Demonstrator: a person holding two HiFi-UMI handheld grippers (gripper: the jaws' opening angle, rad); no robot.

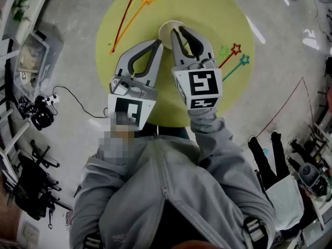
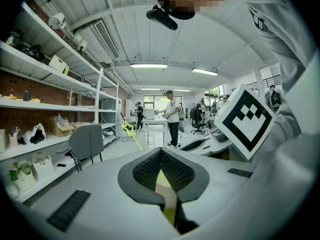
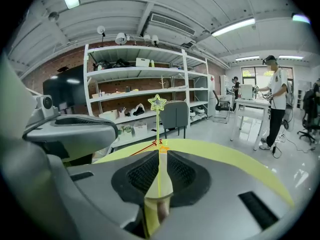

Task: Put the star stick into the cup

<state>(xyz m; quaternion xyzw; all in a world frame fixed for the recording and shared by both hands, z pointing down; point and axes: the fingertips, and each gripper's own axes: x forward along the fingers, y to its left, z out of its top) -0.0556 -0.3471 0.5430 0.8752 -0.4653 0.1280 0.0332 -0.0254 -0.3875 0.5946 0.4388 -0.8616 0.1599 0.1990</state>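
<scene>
A white cup (image 1: 173, 26) stands on the round yellow-green table (image 1: 228, 14), just beyond both grippers' tips. My right gripper (image 1: 175, 33) (image 3: 160, 153) is shut on a yellow-green star stick (image 3: 158, 129). The stick runs out past the tips, its star at the far end. In the left gripper view this stick (image 2: 131, 134) shows tilted, left of the jaws. My left gripper (image 1: 158, 43) (image 2: 161, 151) is shut with its tips beside the cup's left edge; whether they touch it I cannot tell. The cup's pale wall shows through the gap between each gripper's pads.
A red star stick (image 1: 124, 14) and an orange one (image 1: 136, 15) lie at the table's far left. Green (image 1: 223, 51), red (image 1: 231, 53) and teal (image 1: 236, 66) sticks lie at the right. Cables and gear (image 1: 36, 113) sit on the floor to the left; a person's legs (image 1: 267, 154) are to the right.
</scene>
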